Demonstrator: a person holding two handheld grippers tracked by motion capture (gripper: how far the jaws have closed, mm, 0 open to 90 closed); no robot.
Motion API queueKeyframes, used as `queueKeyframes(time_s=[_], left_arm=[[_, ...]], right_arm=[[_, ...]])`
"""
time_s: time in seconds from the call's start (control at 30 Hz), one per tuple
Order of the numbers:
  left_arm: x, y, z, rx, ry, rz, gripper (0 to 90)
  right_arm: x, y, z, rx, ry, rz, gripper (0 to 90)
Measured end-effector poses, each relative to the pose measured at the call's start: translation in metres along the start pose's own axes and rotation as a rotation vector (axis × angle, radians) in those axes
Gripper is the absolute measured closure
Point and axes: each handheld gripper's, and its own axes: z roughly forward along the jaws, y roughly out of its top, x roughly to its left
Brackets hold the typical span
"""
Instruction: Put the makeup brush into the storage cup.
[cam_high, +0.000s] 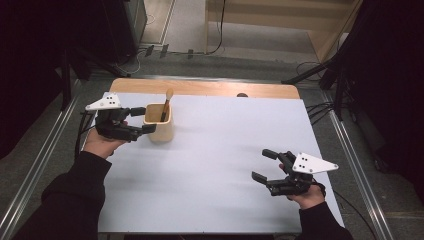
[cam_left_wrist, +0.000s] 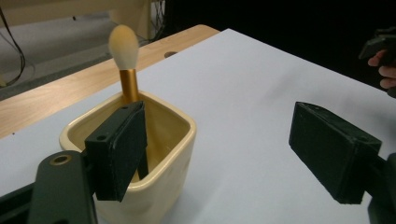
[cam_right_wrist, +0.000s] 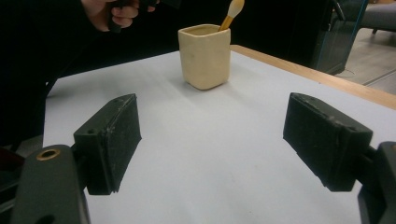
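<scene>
Left gripper (cam_high: 140, 120) open beside cream cup (cam_high: 159, 123) at tabletop's (cam_high: 225, 150) far left, brush (cam_high: 165, 106) upright inside, handle near-vertical, bristles up; right gripper (cam_high: 264, 165) open too, empty, well apart at near right, hence left nearer.

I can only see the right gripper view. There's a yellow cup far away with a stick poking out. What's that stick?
Observer: It's a brush, with a fluffy pale tip and a golden handle, standing inside the cup.
Operator: Is the other gripper grabbing the cup?
Observer: No. The left gripper is open right beside it, one jaw at the rim, not squeezing.
Operator: Where is my gripper on the table?
Observer: The right gripper is open over the near right part of the white table, far from the cup.
</scene>
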Motion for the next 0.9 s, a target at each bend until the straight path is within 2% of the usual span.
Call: queueKeyframes(time_s=[0.17,0.2,0.3,0.47,0.77,0.9], left_arm=[[-0.009,-0.01,-0.004,-0.009,-0.009,0.017,17.5],[-0.013,-0.015,-0.006,-0.012,-0.005,0.036,17.1],[-0.018,-0.02,-0.006,-0.011,-0.014,0.039,16.7],[-0.032,-0.032,-0.008,-0.024,-0.021,0.091,15.5],[-0.044,-0.048,-0.012,-0.038,-0.023,0.084,15.6],[-0.047,-0.055,-0.016,-0.049,-0.022,0.066,15.6]], right_arm=[[0.0,0.0,0.0,0.001,-0.004,0.0,19.7],[0.0,0.0,0.0,0.002,-0.004,0.001,19.7],[0.0,0.0,0.0,0.001,-0.003,0.0,19.7],[-0.001,-0.001,0.0,0.005,0.0,0.007,19.7],[-0.001,-0.001,0.0,0.003,-0.005,0.009,19.7],[0.0,-0.001,-0.001,-0.01,0.005,0.009,19.6]])
